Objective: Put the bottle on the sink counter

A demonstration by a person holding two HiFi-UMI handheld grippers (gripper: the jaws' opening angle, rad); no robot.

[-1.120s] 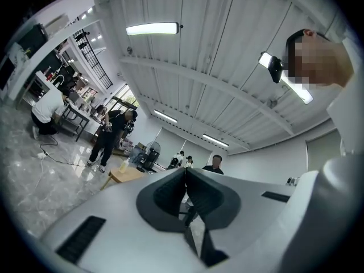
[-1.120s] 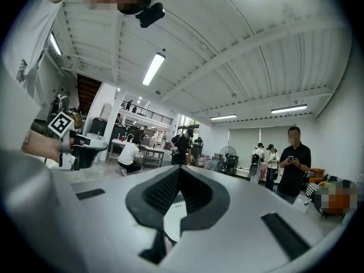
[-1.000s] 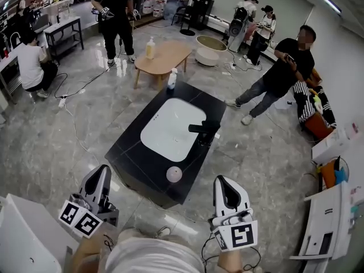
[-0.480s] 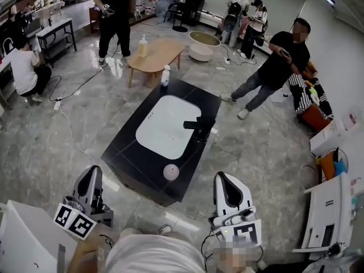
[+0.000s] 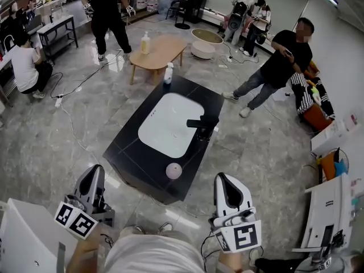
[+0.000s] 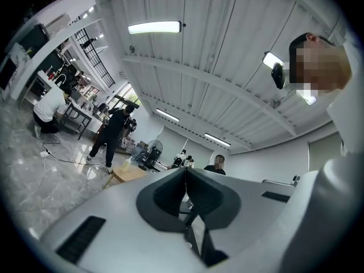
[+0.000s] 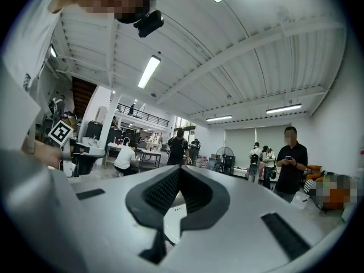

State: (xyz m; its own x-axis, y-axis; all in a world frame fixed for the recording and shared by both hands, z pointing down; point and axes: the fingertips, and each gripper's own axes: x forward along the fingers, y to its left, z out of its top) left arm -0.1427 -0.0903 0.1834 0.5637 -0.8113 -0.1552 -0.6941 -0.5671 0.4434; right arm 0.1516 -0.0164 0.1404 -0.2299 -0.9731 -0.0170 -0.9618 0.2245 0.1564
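The black sink counter [image 5: 132,155] with a white basin [image 5: 170,125] and a black tap [image 5: 203,124] stands on the floor ahead of me in the head view. A white bottle with a blue top [image 5: 169,73] stands at its far corner. A yellowish pump bottle [image 5: 146,42] sits on the wooden table [image 5: 162,53] beyond. My left gripper [image 5: 97,169] and right gripper [image 5: 223,180] hang short of the counter's near edge, both shut and holding nothing. The left gripper view shows the left gripper [image 6: 186,170] with jaws together. The right gripper [image 7: 179,169] shows the same in its own view.
A pale pink ball [image 5: 174,170] lies on the counter's near end. Cables [image 5: 74,127] trail over the grey floor at left. A person in black [image 5: 273,73] stands right of the counter, and others are at the back. White furniture [image 5: 327,220] is at right.
Both grippers have stayed almost in place. The head view shifted slightly, and the person in black at the far left moved further back.
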